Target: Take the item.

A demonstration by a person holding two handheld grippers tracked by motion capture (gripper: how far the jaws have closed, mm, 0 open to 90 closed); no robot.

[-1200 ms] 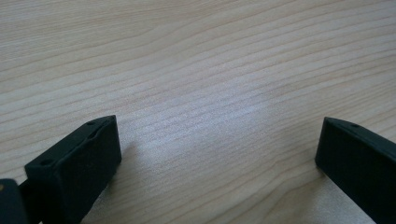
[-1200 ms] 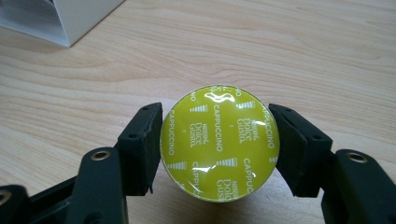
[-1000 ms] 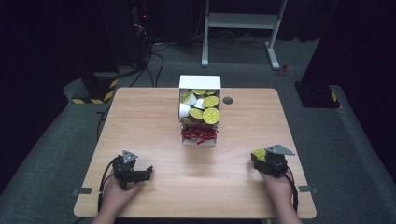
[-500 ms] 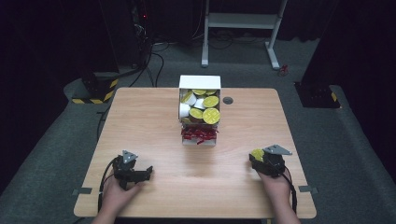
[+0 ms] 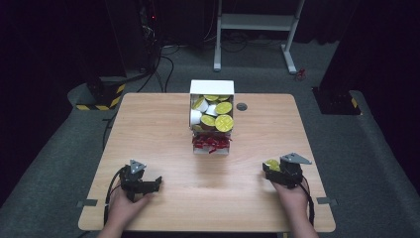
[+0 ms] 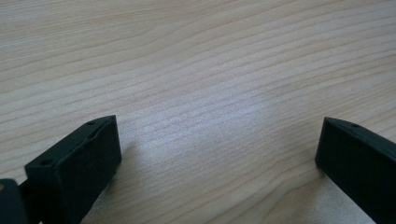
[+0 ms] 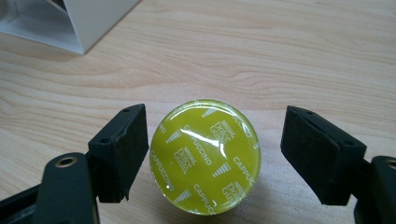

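Yellow-green foil-top capsule (image 7: 205,156), "Cappuccino" print, btwn open jaws.

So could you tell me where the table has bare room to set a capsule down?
Bare wood lies either side of the white capsule box and between the left gripper and right gripper. The red wrappers crowd the box front.

A yellow-green capsule (image 7: 205,156) with white print lies on the pale wood-grain table (image 7: 303,51).
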